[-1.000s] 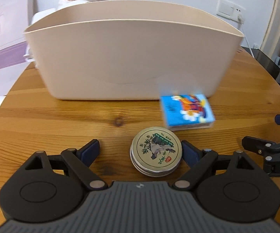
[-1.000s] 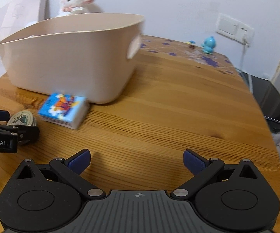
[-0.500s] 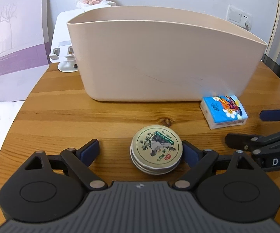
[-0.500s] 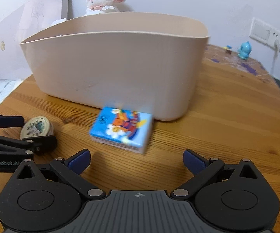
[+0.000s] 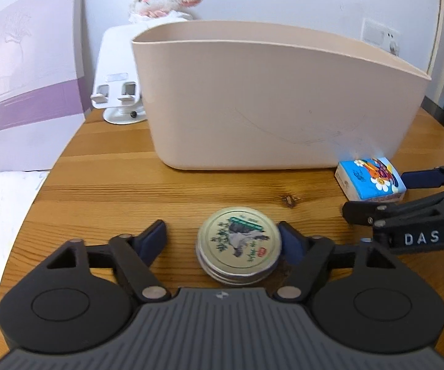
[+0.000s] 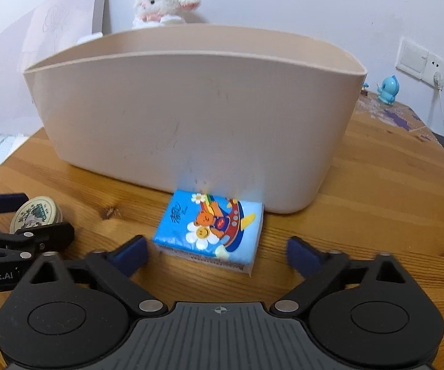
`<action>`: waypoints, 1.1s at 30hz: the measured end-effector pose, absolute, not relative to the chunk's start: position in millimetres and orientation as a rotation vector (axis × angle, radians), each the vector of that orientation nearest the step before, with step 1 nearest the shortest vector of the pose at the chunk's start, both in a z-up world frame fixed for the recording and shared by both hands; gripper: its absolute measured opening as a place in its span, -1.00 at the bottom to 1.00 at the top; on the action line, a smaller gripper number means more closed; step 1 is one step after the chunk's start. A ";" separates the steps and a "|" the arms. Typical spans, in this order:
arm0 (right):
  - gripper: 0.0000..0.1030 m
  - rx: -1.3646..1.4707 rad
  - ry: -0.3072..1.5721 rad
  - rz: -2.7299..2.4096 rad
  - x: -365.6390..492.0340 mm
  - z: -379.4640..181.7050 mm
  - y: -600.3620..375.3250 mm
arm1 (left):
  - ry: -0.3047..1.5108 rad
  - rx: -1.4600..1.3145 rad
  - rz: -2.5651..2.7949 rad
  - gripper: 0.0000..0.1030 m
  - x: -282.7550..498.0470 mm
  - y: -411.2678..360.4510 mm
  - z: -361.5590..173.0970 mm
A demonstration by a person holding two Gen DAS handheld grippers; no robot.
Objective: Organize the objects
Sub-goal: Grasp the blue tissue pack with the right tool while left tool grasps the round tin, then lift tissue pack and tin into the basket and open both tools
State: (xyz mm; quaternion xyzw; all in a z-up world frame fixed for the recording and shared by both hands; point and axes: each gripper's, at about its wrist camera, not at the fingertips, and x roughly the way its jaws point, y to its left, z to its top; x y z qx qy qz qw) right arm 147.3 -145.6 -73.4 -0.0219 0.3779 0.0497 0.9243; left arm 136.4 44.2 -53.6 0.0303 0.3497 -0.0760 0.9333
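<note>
Nothing looks packed yet: both items lie on the table [image 5: 98,185] outside the bin [image 5: 277,101]. From the left wrist, the left gripper [image 5: 222,240] is spread open around the round tin [image 5: 239,243], whose right edge touches one finger. From the right wrist, the right gripper [image 6: 215,254] gapes open with the tissue pack [image 6: 211,226] just ahead, between its fingers, against the bin's wall.

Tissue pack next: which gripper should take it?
Right. The right gripper is open and faces the tissue pack, which lies just ahead between its fingers, beside the beige bin. The left gripper is open around the round tin.
</note>
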 end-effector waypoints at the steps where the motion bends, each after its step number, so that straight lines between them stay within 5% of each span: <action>1: 0.60 -0.045 0.769 0.103 146.7 -73.7 -145.9 | 0.705 0.059 -0.154 0.23 135.3 43.9 -53.9; 3: 0.25 -0.044 0.765 0.111 144.8 -72.0 -145.3 | 0.700 0.051 -0.155 0.09 133.8 46.1 -52.4; 17: 0.22 -0.030 0.754 0.173 111.4 -49.1 -154.4 | 0.712 0.057 -0.143 0.08 120.0 48.5 -39.1; 33: 0.22 0.007 0.519 0.172 92.4 54.9 -205.1 | 0.485 0.040 -0.211 0.08 107.6 39.6 82.3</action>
